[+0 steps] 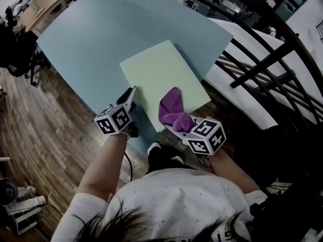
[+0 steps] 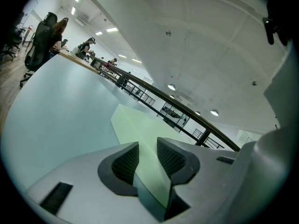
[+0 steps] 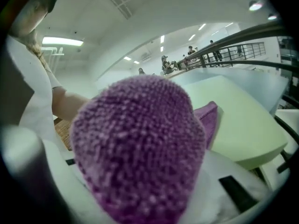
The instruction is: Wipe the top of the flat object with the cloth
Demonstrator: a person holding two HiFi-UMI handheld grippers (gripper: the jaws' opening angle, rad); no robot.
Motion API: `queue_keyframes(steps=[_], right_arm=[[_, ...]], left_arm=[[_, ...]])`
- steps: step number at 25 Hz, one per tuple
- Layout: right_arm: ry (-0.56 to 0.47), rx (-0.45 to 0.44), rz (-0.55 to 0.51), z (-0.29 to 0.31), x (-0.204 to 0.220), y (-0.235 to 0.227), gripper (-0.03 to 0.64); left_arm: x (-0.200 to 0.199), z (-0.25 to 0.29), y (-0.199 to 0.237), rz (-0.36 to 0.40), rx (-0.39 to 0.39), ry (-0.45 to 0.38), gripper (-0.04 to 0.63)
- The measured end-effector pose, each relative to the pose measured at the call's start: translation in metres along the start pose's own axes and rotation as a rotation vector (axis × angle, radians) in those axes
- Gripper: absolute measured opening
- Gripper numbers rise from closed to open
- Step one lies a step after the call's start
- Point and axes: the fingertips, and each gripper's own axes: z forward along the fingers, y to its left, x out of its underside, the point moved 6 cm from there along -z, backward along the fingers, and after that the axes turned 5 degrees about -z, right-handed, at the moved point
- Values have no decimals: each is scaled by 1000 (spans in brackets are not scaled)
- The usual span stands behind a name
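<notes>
A pale green flat sheet (image 1: 161, 79) lies on the light blue table (image 1: 96, 39), reaching its near edge. My left gripper (image 1: 133, 94) sits at the sheet's near left edge. In the left gripper view the sheet (image 2: 140, 129) fills the narrow gap between both dark pads (image 2: 125, 164), so the jaws are shut on it. A purple cloth (image 1: 172, 110) rests on the sheet's near right part. My right gripper (image 1: 177, 126) is shut on the cloth's near end. In the right gripper view the bunched cloth (image 3: 140, 148) hides the jaws, with the sheet (image 3: 238, 120) beyond it.
A dark metal railing (image 1: 262, 69) runs close along the table's right side. Wooden floor (image 1: 45, 120) lies to the left and below the table's near corner. The person's shoes (image 1: 164, 154) stand just under the sheet's near edge. Office chairs (image 1: 15, 44) stand at far left.
</notes>
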Motion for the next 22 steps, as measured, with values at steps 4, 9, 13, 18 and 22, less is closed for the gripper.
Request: queue_keyframes(steps=[4, 9, 13, 18, 22], right_arm=[[-29, 79, 67, -26, 7, -25, 40], [-9, 202, 109, -52, 18, -54, 40], [-5, 306, 122, -73, 25, -80, 40], [-44, 401, 186, -95, 35, -104, 40], [-63, 468, 232, -110, 41, -118, 40]], left_arm=[[-1, -1, 3, 0, -5, 1, 123], [-3, -2, 7, 3, -10, 0, 123], [-8, 1, 7, 9, -17, -7, 123], [-5, 1, 7, 10, -12, -1, 123], [-4, 1, 8, -7, 15, 9, 123]])
